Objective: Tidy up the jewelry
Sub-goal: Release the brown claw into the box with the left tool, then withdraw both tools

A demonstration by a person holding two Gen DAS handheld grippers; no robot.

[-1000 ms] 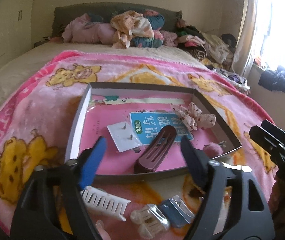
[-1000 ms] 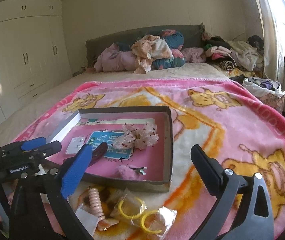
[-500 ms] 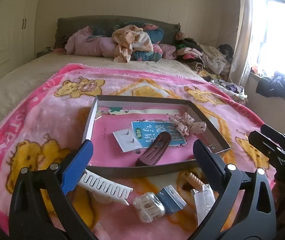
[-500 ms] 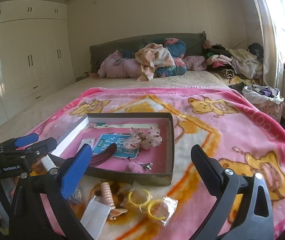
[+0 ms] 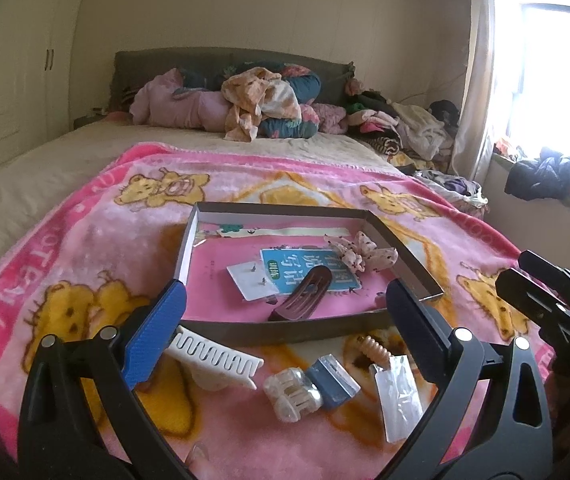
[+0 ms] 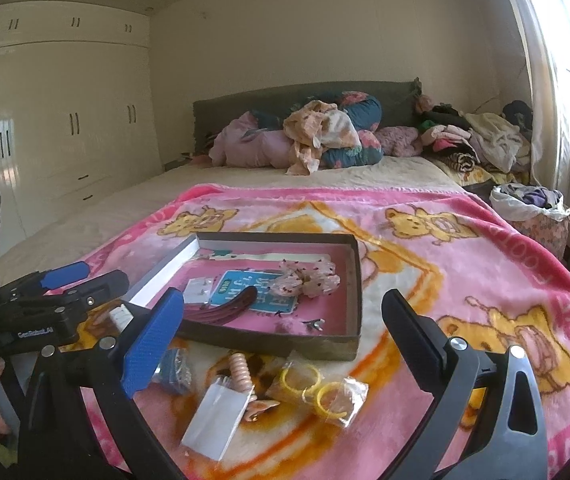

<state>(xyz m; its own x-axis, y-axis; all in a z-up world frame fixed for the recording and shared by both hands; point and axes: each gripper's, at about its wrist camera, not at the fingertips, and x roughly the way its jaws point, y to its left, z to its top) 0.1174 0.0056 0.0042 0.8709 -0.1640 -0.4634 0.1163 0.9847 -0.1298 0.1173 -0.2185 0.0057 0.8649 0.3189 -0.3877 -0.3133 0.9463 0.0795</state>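
Each claw is showing a black frame with round silver screws, one blue ribbed finger and one black finger: the left claw (image 5: 285, 312), the right claw (image 6: 283, 322). White lettering is showing on the left claw's body at the right view's left edge.

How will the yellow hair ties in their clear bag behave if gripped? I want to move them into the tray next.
The clear bag looks thin and crinkled, so probably floppy and slippery. The yellow rings inside seem loose and may shift. Likely very light.

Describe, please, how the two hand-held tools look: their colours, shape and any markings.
Both tools, left and right, have black V-shaped frames with silver screws. Each carries one blue textured finger and one dark finger. White lettering marks the left tool's body.
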